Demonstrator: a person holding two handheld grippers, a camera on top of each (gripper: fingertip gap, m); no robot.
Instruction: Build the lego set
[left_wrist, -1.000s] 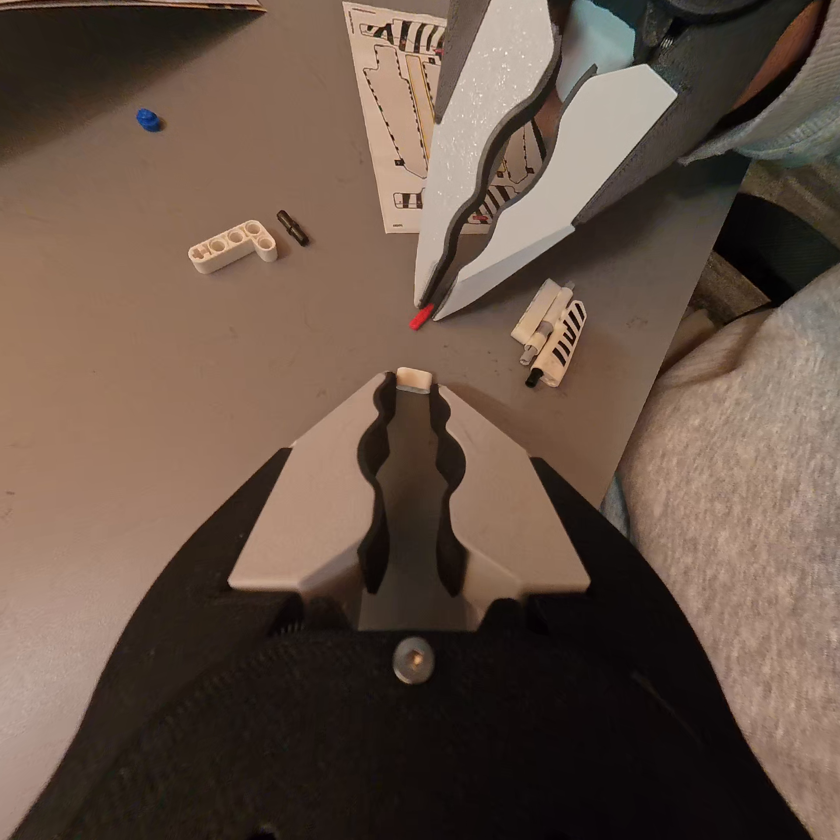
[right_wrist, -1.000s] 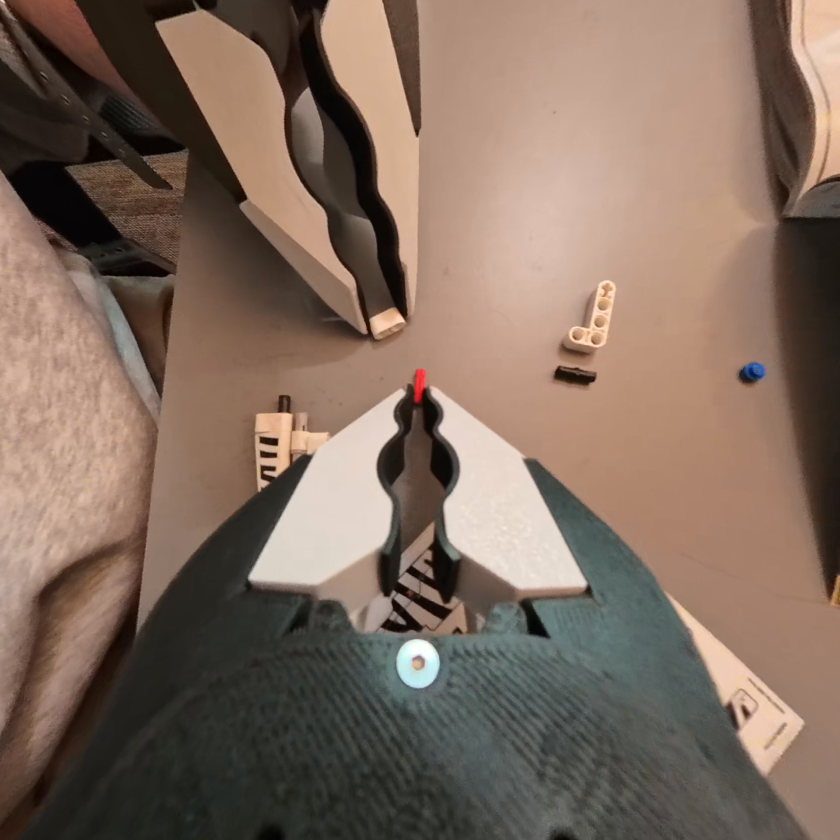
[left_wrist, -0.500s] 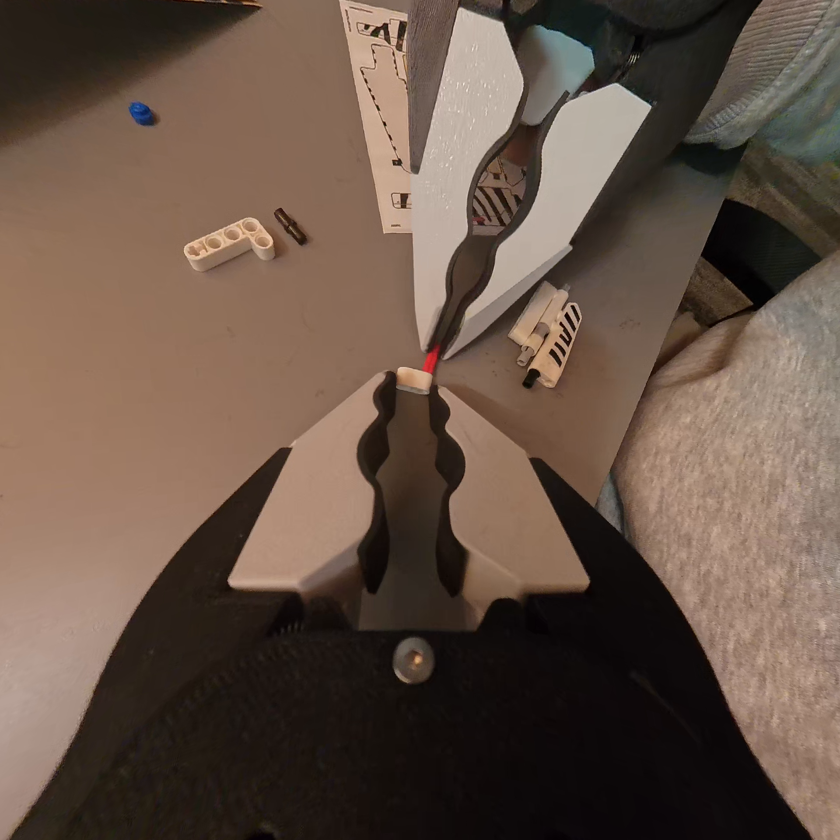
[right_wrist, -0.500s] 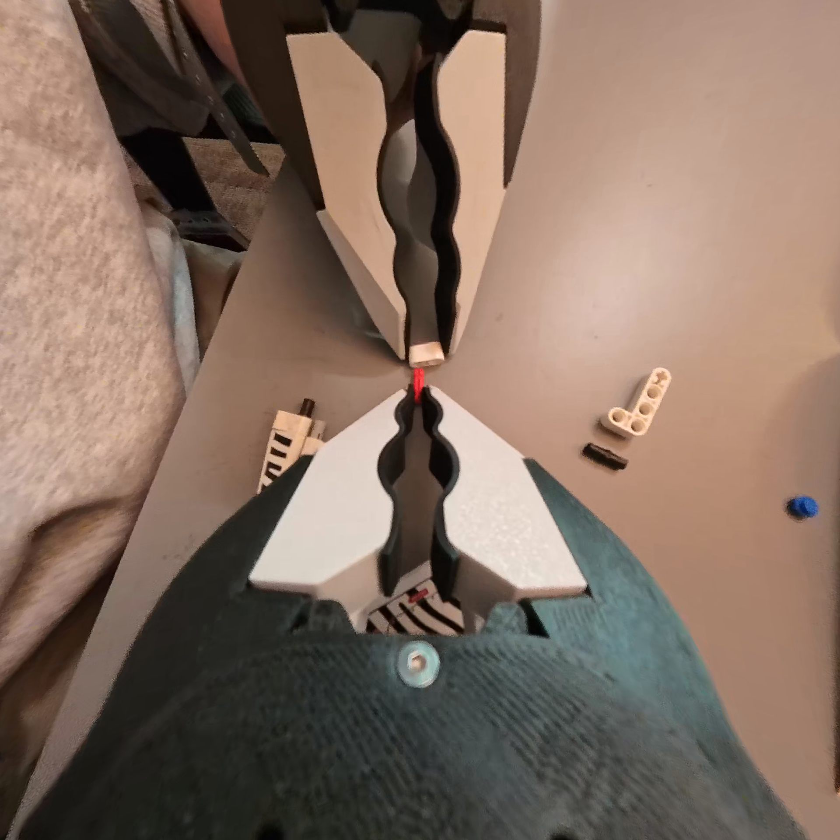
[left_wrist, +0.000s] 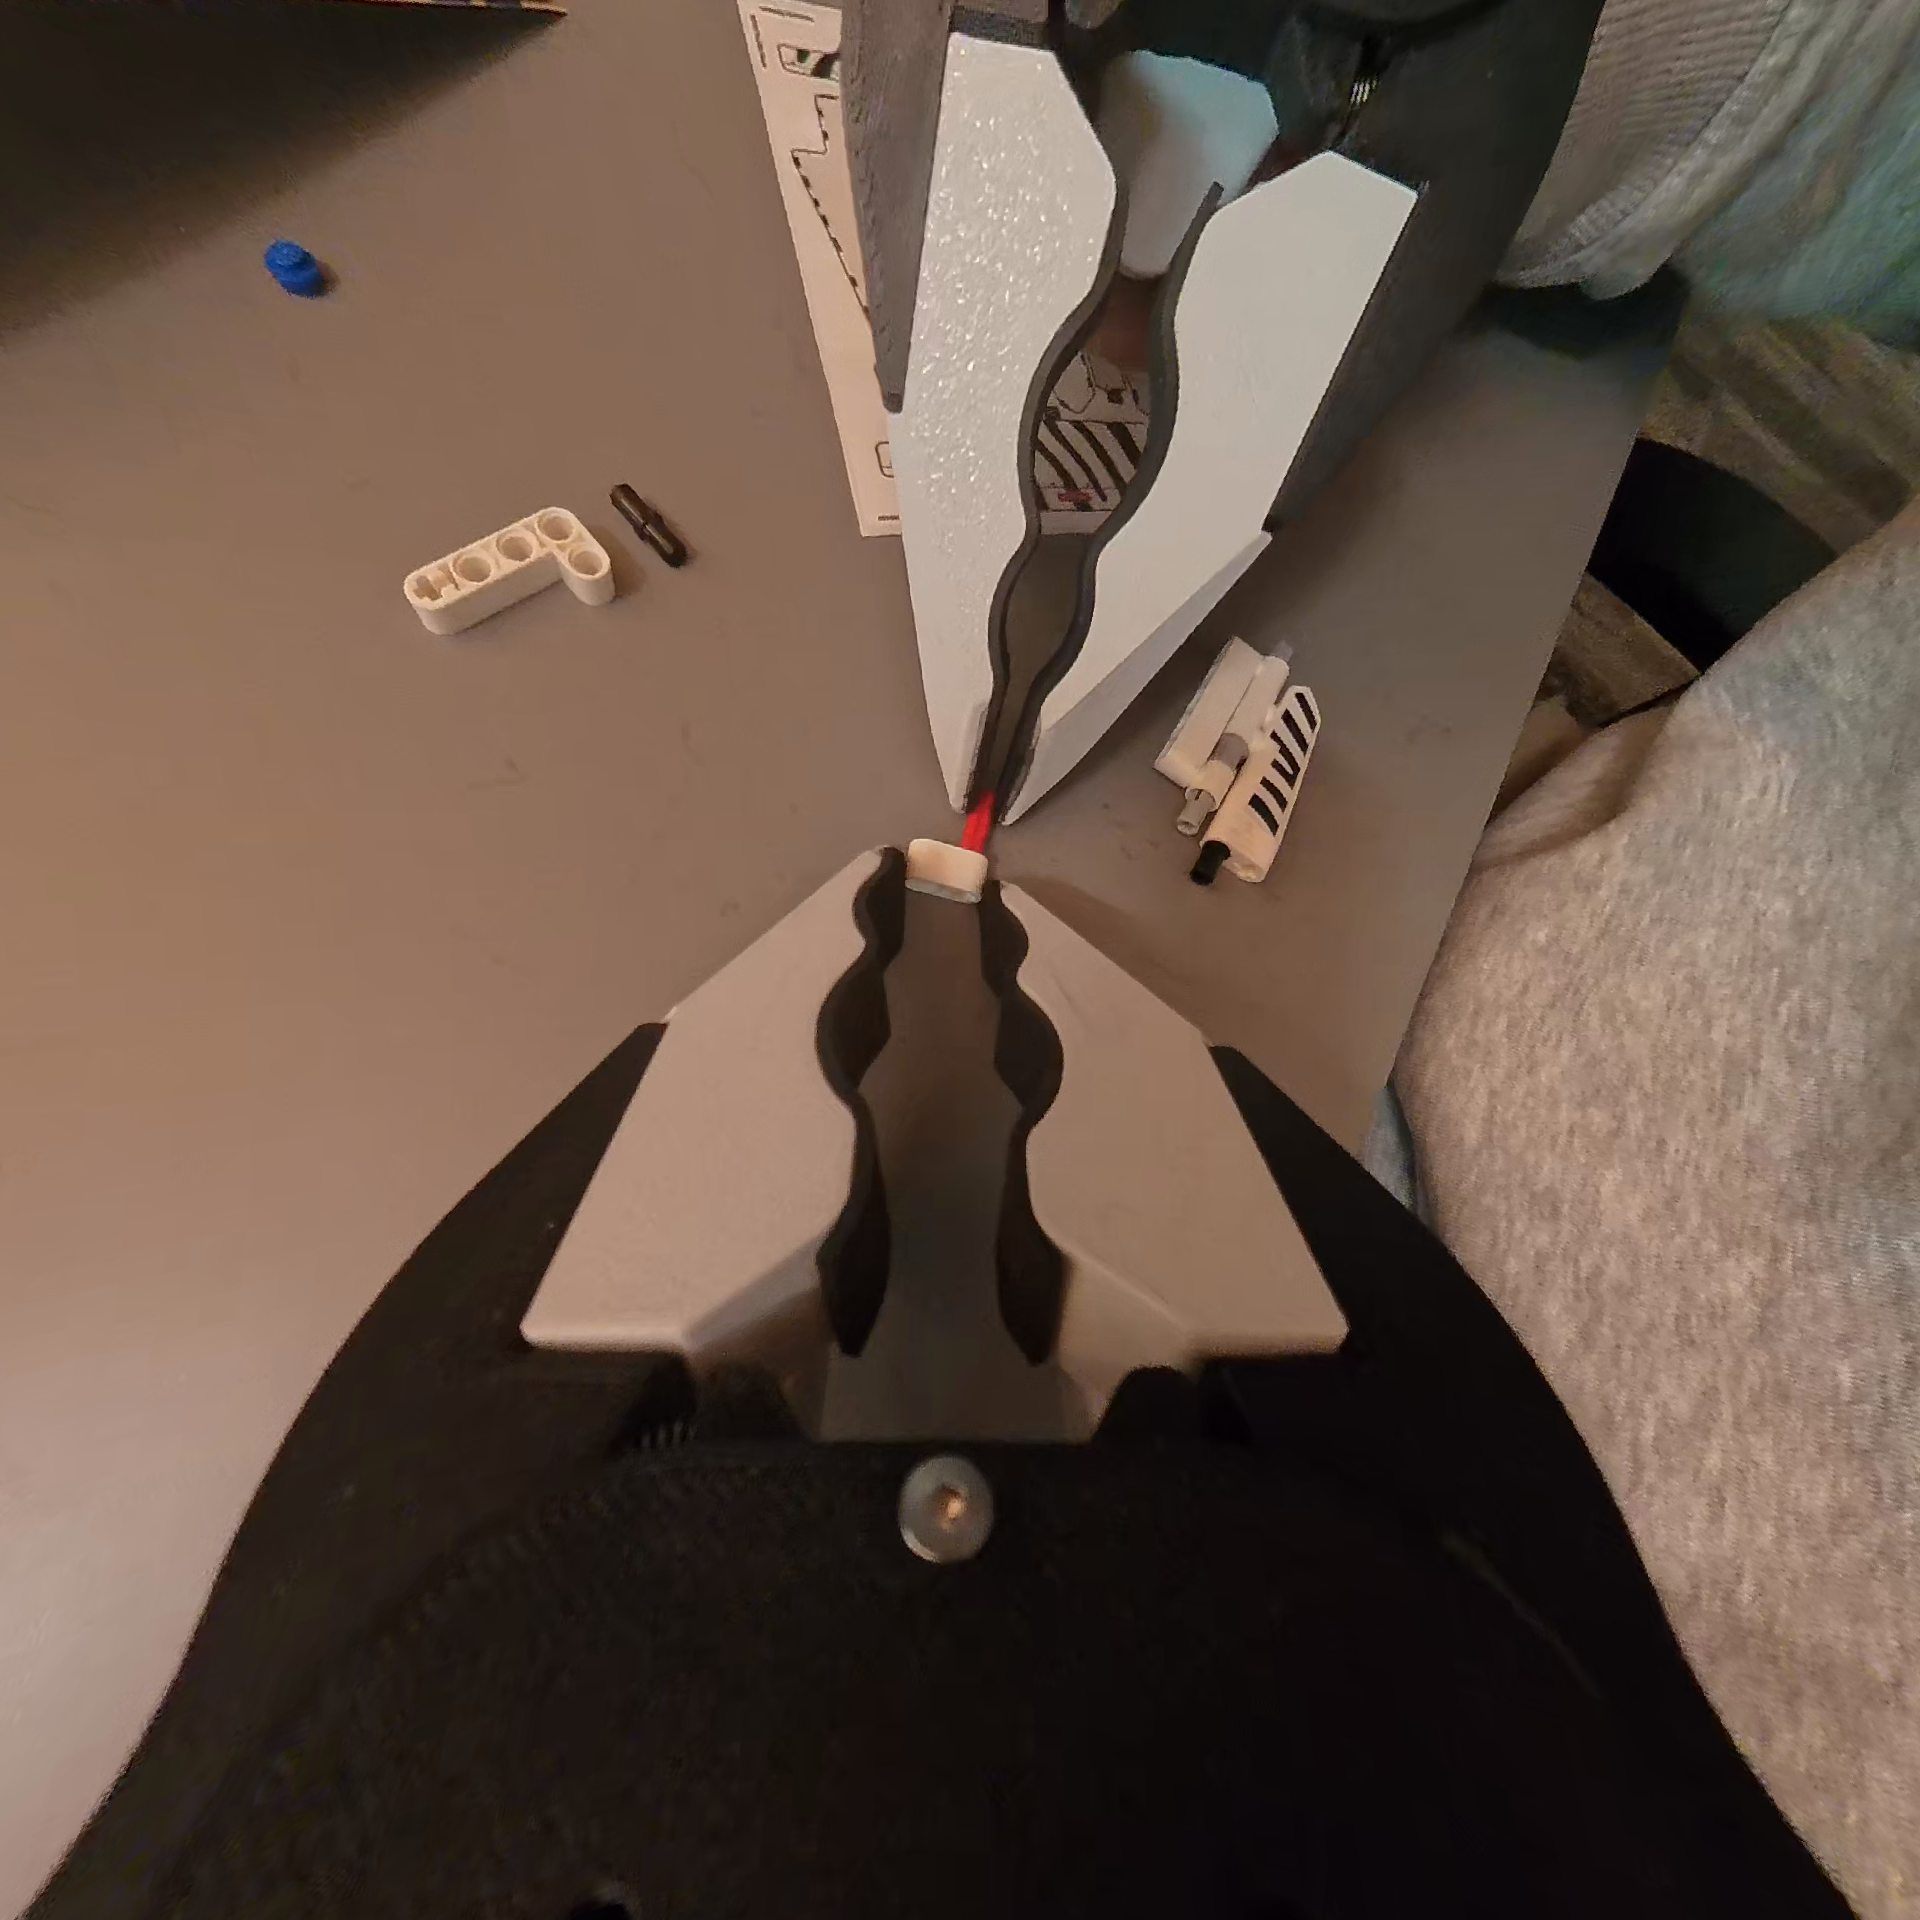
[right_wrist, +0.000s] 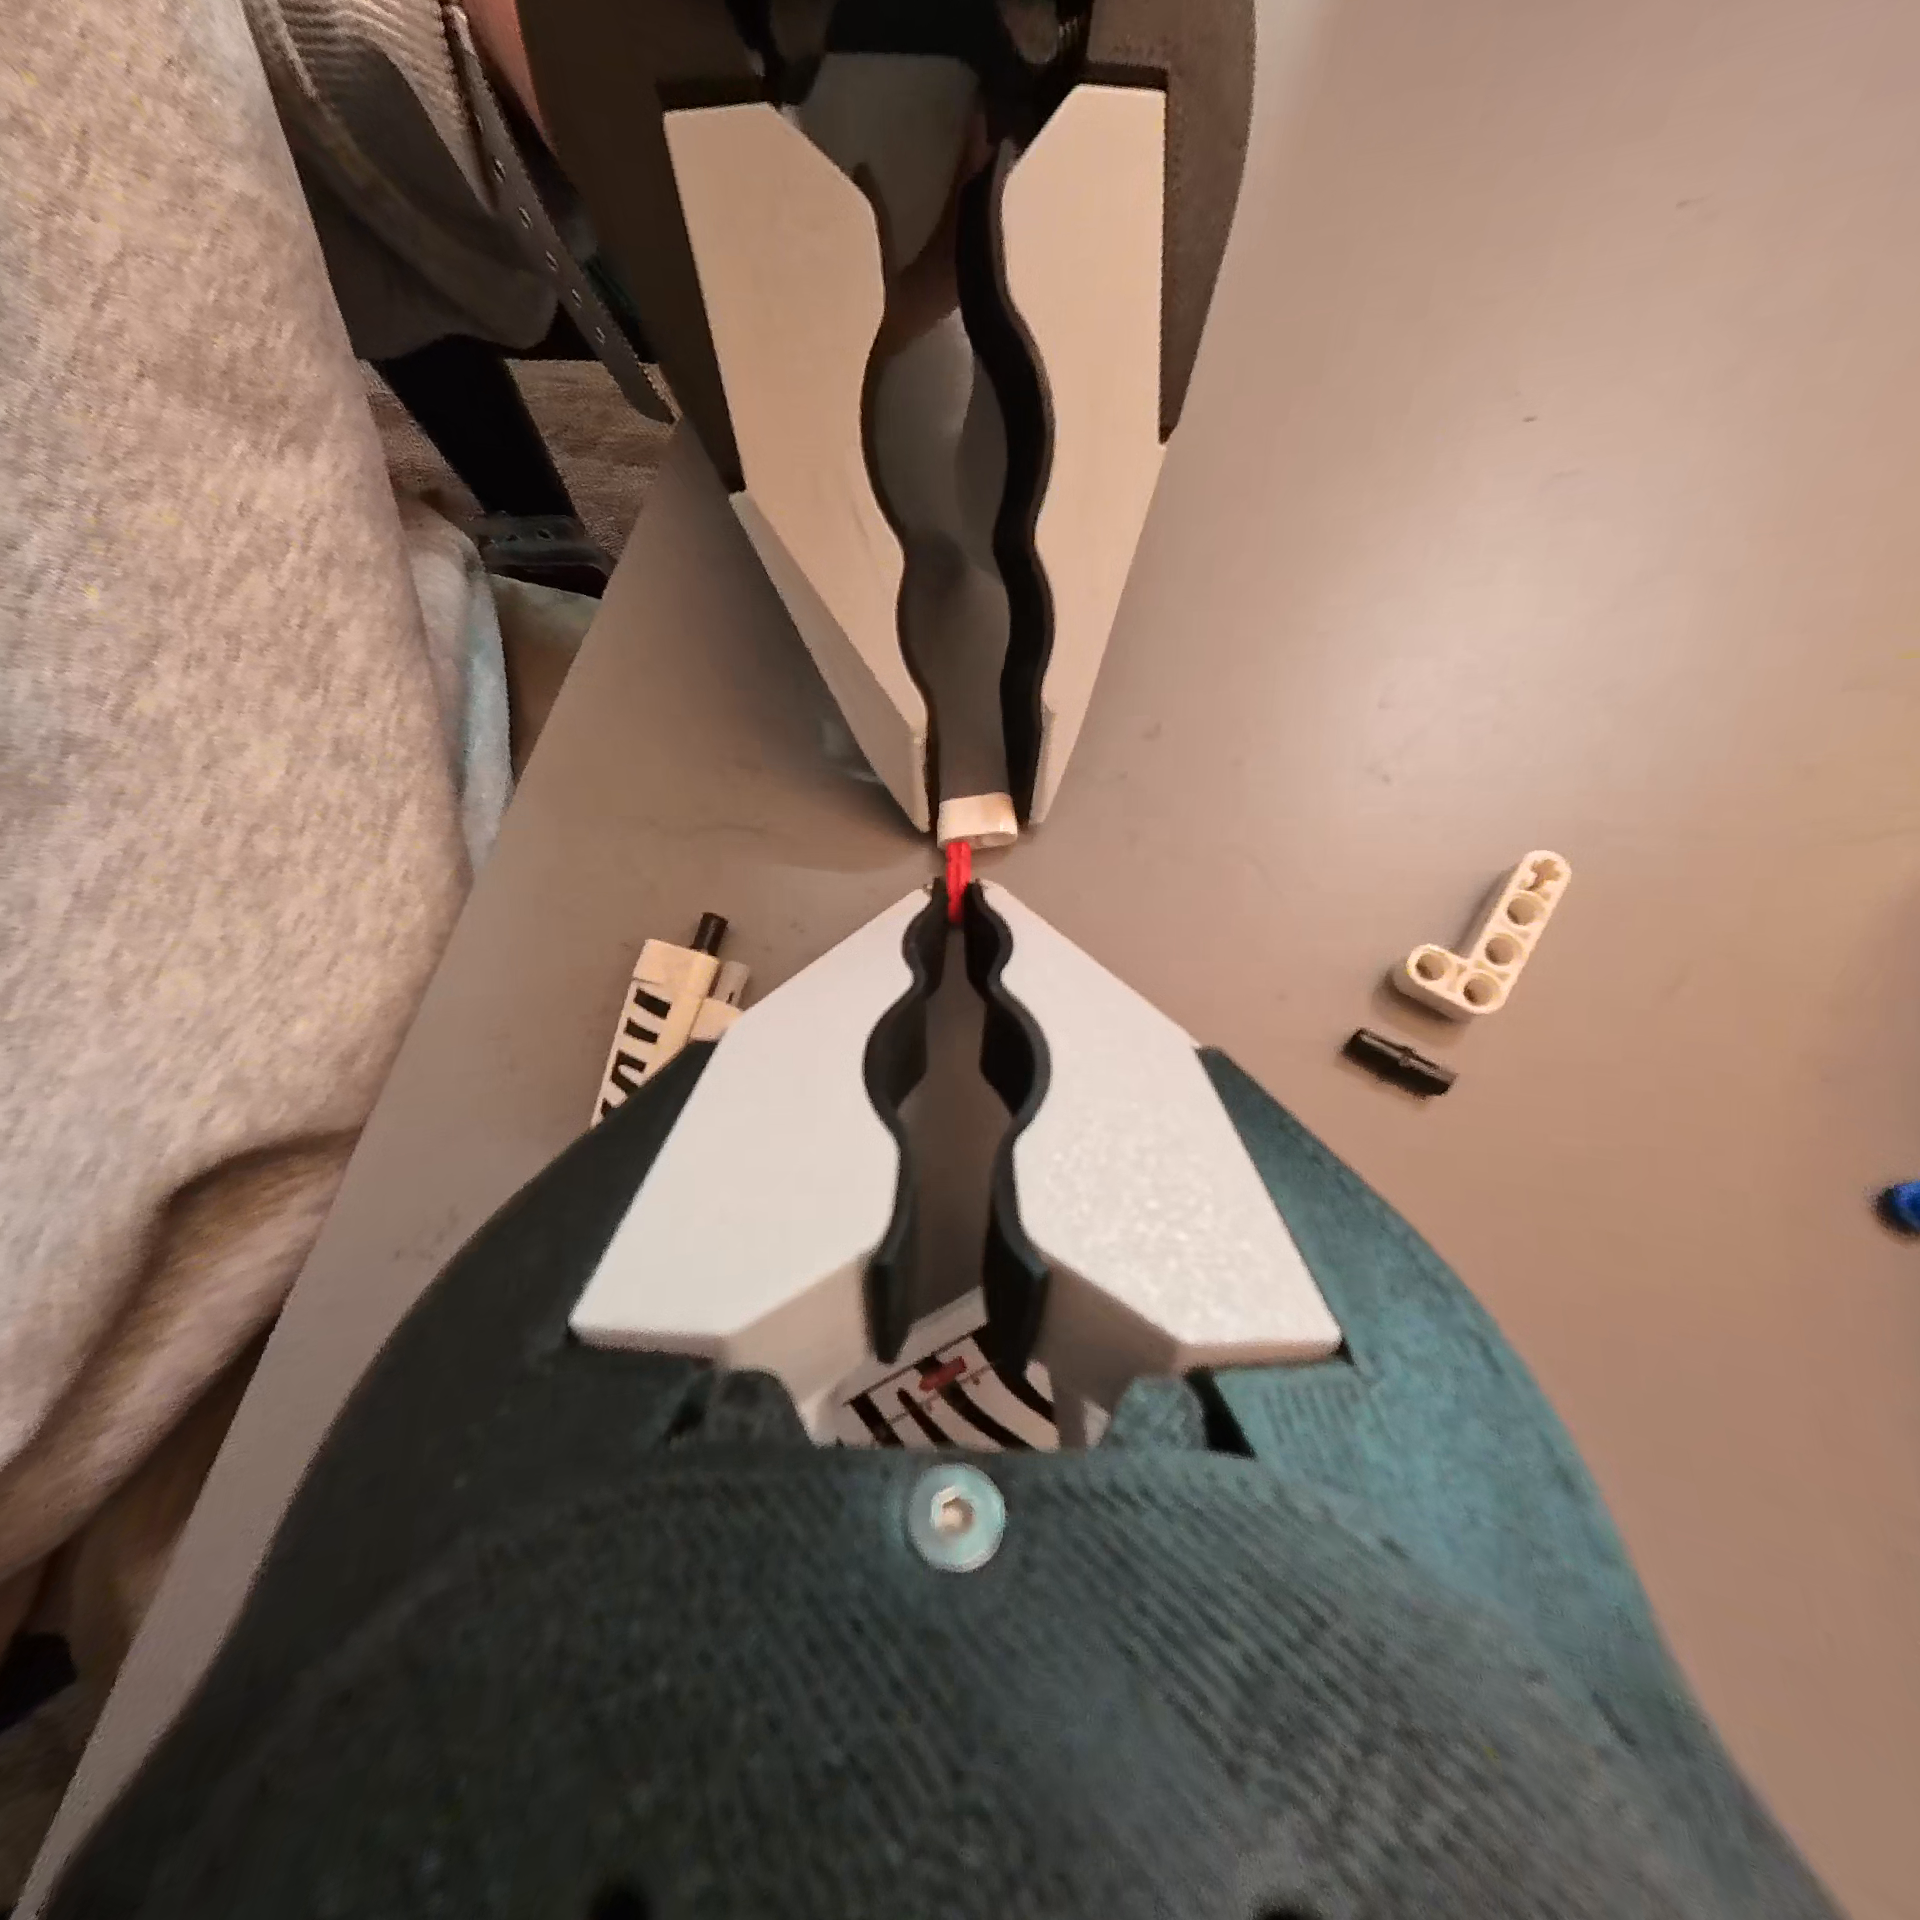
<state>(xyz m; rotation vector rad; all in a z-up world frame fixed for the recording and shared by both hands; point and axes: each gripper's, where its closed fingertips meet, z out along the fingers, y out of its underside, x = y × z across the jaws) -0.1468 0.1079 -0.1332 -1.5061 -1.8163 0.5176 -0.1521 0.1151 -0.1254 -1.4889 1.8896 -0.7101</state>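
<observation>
My left gripper (left_wrist: 943, 878) is shut on a small white lego piece (left_wrist: 943, 864) held at its tips; the piece also shows in the right wrist view (right_wrist: 977, 819). My right gripper (right_wrist: 954, 902) is shut on a thin red pin (right_wrist: 956, 871), which also shows in the left wrist view (left_wrist: 979, 828). The two grippers face each other tip to tip above the grey table (left_wrist: 312, 831). The red pin's free end touches the white piece. In the left wrist view the right gripper (left_wrist: 995, 800) comes in from above.
A white L-shaped beam (left_wrist: 509, 568), a black pin (left_wrist: 648, 525) and a blue stud (left_wrist: 294, 268) lie to the left. A white striped sub-assembly (left_wrist: 1242, 769) lies near the table's right edge. A sticker sheet (left_wrist: 821, 260) lies behind the right gripper. A person's grey clothing (left_wrist: 1683, 1143) borders the table. Left and right tips are no more than a few centimetres apart. From either gripper's tips it is about 15 cm to the blue stud (left_wrist: 294, 268).
The right gripper has swung in line with the left and brought the red pin from beside the white piece up against it. The left gripper has held still.
</observation>
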